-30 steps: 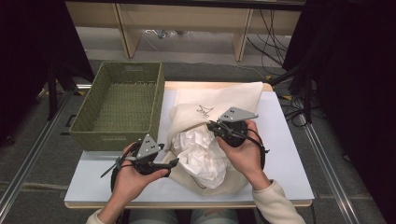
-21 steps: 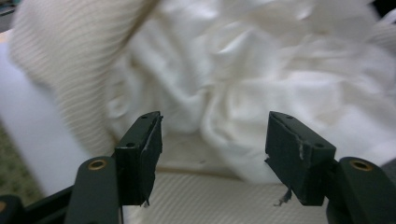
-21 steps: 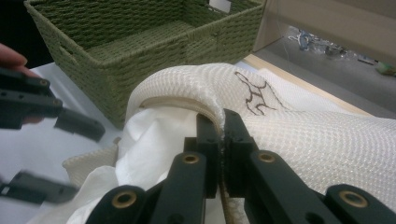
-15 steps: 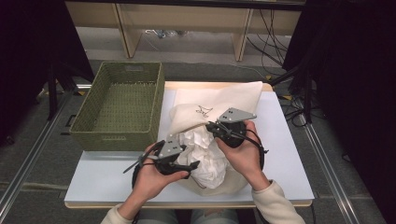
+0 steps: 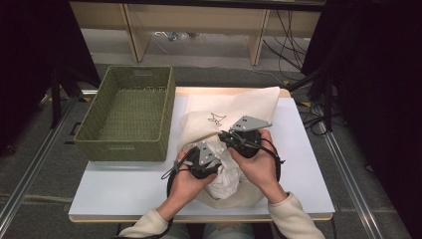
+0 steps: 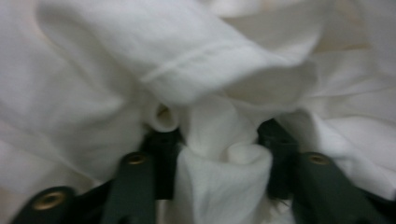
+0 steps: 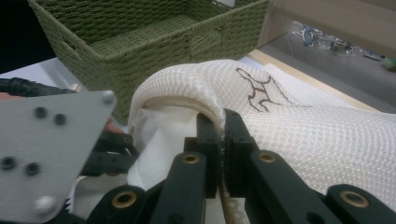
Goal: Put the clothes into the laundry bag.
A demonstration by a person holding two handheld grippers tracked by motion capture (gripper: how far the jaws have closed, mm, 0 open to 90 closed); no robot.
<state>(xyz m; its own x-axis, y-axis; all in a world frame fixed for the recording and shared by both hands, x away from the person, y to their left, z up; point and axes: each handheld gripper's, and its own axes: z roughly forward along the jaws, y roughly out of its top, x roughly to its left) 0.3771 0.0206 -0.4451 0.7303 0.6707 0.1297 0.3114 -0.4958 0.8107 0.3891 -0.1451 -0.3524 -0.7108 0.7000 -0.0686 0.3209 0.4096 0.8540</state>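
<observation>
At the near middle of the counter (image 5: 124, 191), beside the empty green basket (image 5: 127, 114), the right tool (image 7: 222, 128) has its jaws pinched flat on the rim of the mesh laundry bag (image 7: 299, 135) and lifts the mouth open. The left tool (image 6: 219, 140), reaching in from the near left, has just been closing its jaws around a bunched fold of the white cloth (image 6: 168, 70), which sits between them partway shut. Judged from this, the cloth should be gathered deep and firmly clamped before any pull, with the rim held high and steady so the fabric clears the opening without snagging.
</observation>
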